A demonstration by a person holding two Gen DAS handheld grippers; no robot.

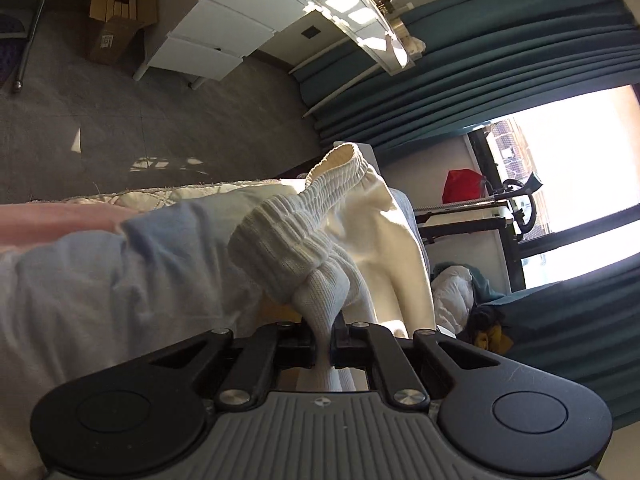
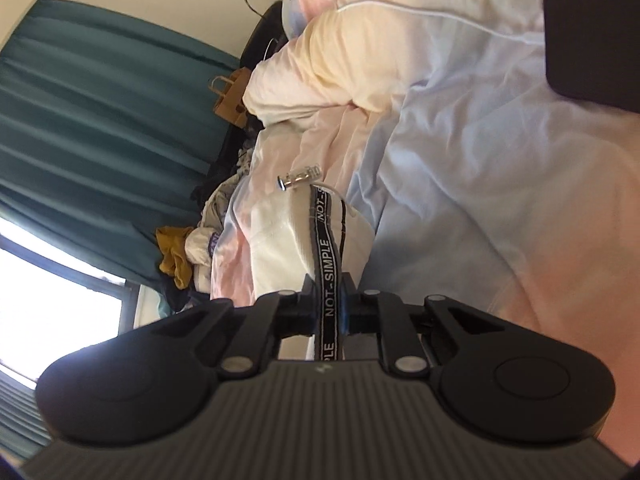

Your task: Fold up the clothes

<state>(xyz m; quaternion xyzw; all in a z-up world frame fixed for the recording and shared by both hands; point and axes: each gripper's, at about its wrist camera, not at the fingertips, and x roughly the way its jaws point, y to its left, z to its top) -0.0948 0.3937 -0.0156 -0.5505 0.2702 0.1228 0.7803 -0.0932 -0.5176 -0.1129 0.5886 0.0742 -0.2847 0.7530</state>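
Observation:
A cream-white garment with ribbed cuffs (image 1: 288, 236) hangs over the bed. My left gripper (image 1: 325, 340) is shut on a ribbed white knit part of it, with a second ribbed cuff (image 1: 340, 168) standing up beyond. In the right wrist view the same white garment (image 2: 280, 240) carries a black strap printed "NOT-SIMPLE" (image 2: 330, 268). My right gripper (image 2: 331, 312) is shut on that strap and the white cloth beside it. A small metal and clear cord end (image 2: 298, 178) lies just past the garment.
The bed has a pale blue and pink duvet (image 2: 480, 160) and a cream pillow (image 2: 360, 40). A black flat object (image 2: 592, 48) lies on the bed. Teal curtains (image 1: 520, 60), a white drawer unit (image 1: 224, 28), cardboard boxes (image 1: 120, 12) and a clothes pile (image 2: 180, 256) surround it.

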